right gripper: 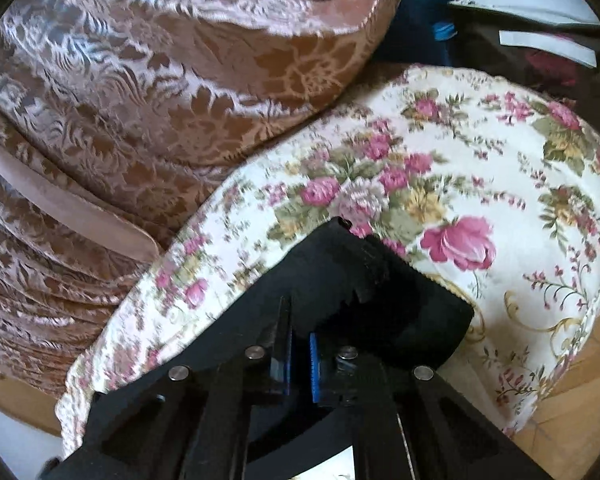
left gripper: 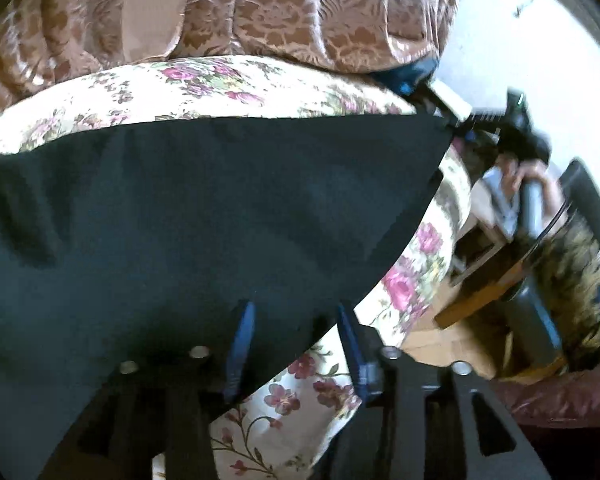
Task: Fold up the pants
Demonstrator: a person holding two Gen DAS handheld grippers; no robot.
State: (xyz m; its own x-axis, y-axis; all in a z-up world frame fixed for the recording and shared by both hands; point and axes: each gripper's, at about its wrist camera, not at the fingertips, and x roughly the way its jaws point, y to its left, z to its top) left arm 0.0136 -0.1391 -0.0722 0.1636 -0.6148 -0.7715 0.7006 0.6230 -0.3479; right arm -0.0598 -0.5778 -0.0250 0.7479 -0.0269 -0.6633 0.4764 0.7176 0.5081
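Observation:
The black pants (left gripper: 204, 216) lie spread flat on a floral cream cover (left gripper: 204, 84). My left gripper (left gripper: 296, 340) is open, its blue pads straddling the near edge of the fabric, with the left pad over the cloth. In the left wrist view my right gripper (left gripper: 452, 120) grips the far right corner of the pants. In the right wrist view my right gripper (right gripper: 300, 340) is shut on a black corner of the pants (right gripper: 380, 292), which bunches ahead of the fingers over the floral cover (right gripper: 480, 168).
A brown damask sofa back (left gripper: 280, 12) rises behind the cover, also in the right wrist view (right gripper: 148, 100). To the right a wooden floor (left gripper: 452, 344) and a person's arm with the handle (left gripper: 532, 200) show. Dark clutter and papers (right gripper: 532, 4) lie at upper right.

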